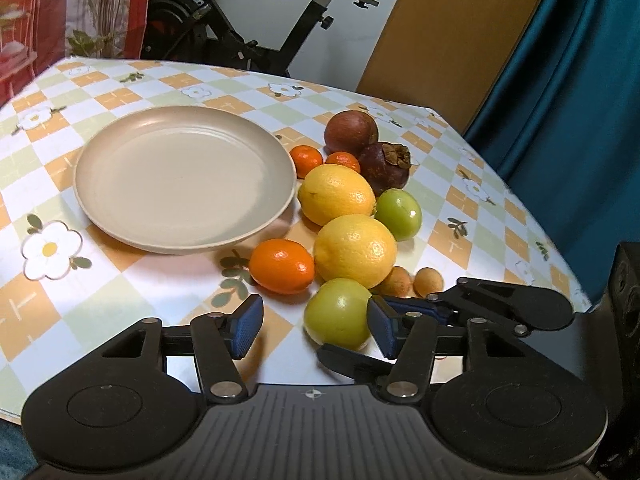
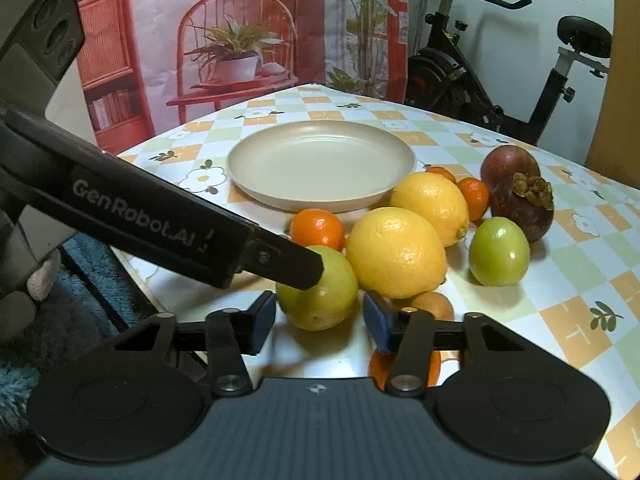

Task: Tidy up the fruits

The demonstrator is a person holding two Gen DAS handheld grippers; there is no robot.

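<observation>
A green fruit (image 1: 338, 314) (image 2: 318, 296) rests on the table near its front edge. My right gripper (image 2: 320, 326) has it between its blue pads, which meet its two sides. My left gripper (image 1: 316, 326) stands open. Its right pad is beside the same fruit, its left pad well clear, and one black finger (image 2: 288, 264) lies against the fruit's top. Behind are two lemons (image 1: 354, 250) (image 1: 336, 194), an orange (image 1: 282, 266), a second green fruit (image 1: 398, 214), two small oranges (image 1: 306, 160) and two mangosteens (image 1: 384, 168). The beige plate (image 1: 180, 176) (image 2: 320, 168) holds nothing.
Two small brown fruits (image 1: 428, 282) lie right of the near lemon. The checked tablecloth (image 1: 52, 248) has bare room left of and in front of the plate. An exercise bike (image 1: 240, 40) stands behind the table and a blue curtain (image 1: 580, 100) hangs at the right.
</observation>
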